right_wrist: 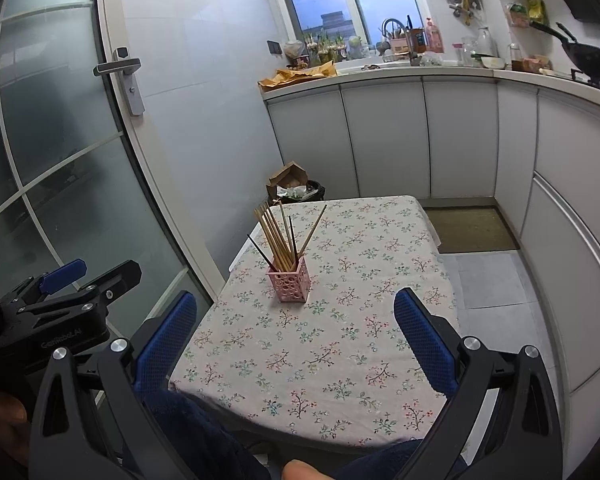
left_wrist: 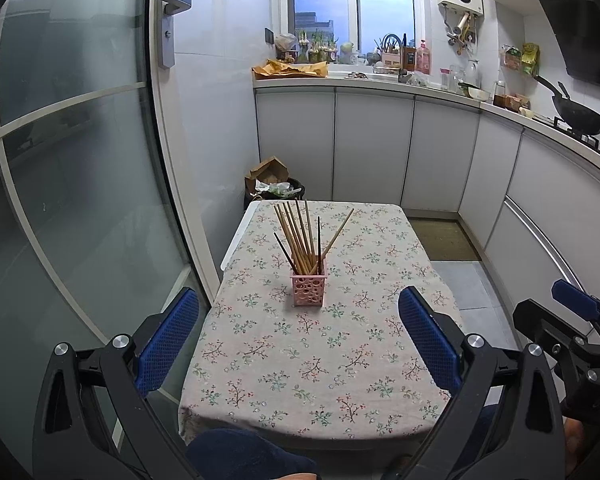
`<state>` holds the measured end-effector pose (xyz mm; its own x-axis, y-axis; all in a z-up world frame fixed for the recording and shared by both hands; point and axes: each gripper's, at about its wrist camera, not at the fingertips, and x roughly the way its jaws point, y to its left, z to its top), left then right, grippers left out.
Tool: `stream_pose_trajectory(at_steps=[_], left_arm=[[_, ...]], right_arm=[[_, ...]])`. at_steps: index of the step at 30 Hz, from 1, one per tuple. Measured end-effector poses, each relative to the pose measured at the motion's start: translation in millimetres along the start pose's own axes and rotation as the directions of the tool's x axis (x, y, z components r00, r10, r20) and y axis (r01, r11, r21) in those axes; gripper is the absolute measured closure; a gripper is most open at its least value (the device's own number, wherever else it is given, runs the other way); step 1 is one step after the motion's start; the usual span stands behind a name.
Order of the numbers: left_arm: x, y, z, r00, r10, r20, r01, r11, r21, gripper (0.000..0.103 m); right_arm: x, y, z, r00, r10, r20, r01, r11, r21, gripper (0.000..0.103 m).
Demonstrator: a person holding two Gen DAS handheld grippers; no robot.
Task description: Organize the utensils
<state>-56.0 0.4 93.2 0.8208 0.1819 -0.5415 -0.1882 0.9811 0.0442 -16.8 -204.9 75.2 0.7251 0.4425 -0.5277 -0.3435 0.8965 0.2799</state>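
Pink perforated holder (left_wrist: 308, 290) upright, chopsticks (left_wrist: 300, 236) fanned inside; both grippers gaping, empty

Left claw (left_wrist: 298, 344) and right claw (right_wrist: 296, 340) both gape wide, side by side, holding nothing

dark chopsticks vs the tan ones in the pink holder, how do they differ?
Colour: the dark chopsticks are near black; the tan chopsticks look like light wood.
Count: two dark ones show, against a larger bundle of tan ones.
Height: the dark tips end lower than most tan tips.
Shared: all stand tilted in the pink holder on the floral tablecloth, fanned apart. Neither hand-held gripper, left or right, touches them; both are open.
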Motion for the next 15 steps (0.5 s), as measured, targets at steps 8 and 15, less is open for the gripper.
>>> stream_pose_trajectory(at_steps=[8,15], left_arm=[[-1,-7,-2,1.000,-0.004,0.007,0.003,1.000,0.011,0.007],[-4,-11,-4,1.000,-0.005,0.008,0.005,1.000,0.014,0.007]], right_arm=[[-2,-3,0,1.000,-0.005,0.004,0.005,1.000,0.005,0.007],[-3,-6,0,1.000,-0.010,0.008,0.010,1.000,0.004,0.007]])
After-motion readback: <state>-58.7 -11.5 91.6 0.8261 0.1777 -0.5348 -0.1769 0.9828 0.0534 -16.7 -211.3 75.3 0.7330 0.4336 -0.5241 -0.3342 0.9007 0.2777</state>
